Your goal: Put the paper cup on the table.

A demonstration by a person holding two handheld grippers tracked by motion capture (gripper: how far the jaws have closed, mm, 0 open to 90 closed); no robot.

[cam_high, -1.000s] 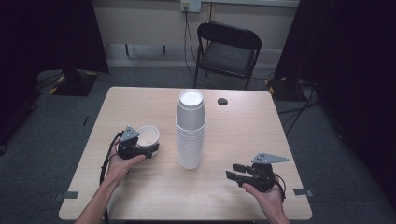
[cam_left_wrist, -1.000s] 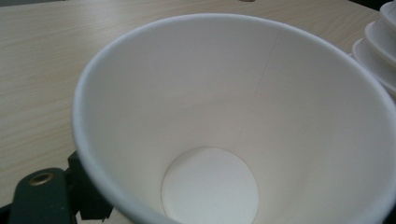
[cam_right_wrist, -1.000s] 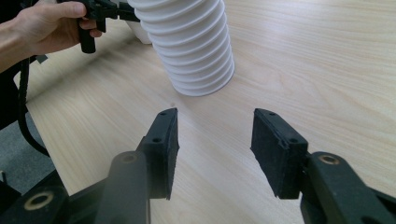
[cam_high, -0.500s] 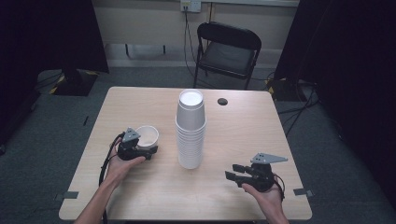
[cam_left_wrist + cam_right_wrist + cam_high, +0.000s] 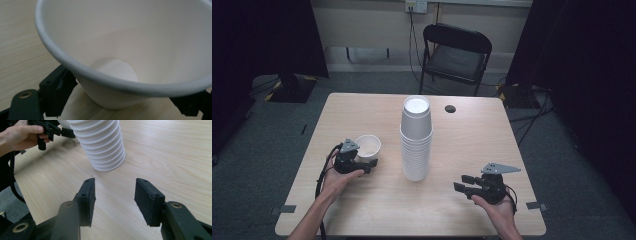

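Standing upright on the pale wooden table (image 5: 362, 210), left of the tall white stack of paper cups (image 5: 416, 140), 1 white paper cup (image 5: 368, 147) is being clamped near its base by the left gripper (image 5: 366, 163); its thin wall is being risked, since a harder squeeze could crumple it. The right gripper (image 5: 115, 195) is being held apart, empty.

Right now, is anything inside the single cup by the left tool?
Nothing: the cup shows bare white walls and bottom. The table under its base is covered.

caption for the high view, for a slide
Left gripper closed around a single white paper cup on the light wooden table, beside a tall stack of white cups; right gripper open.
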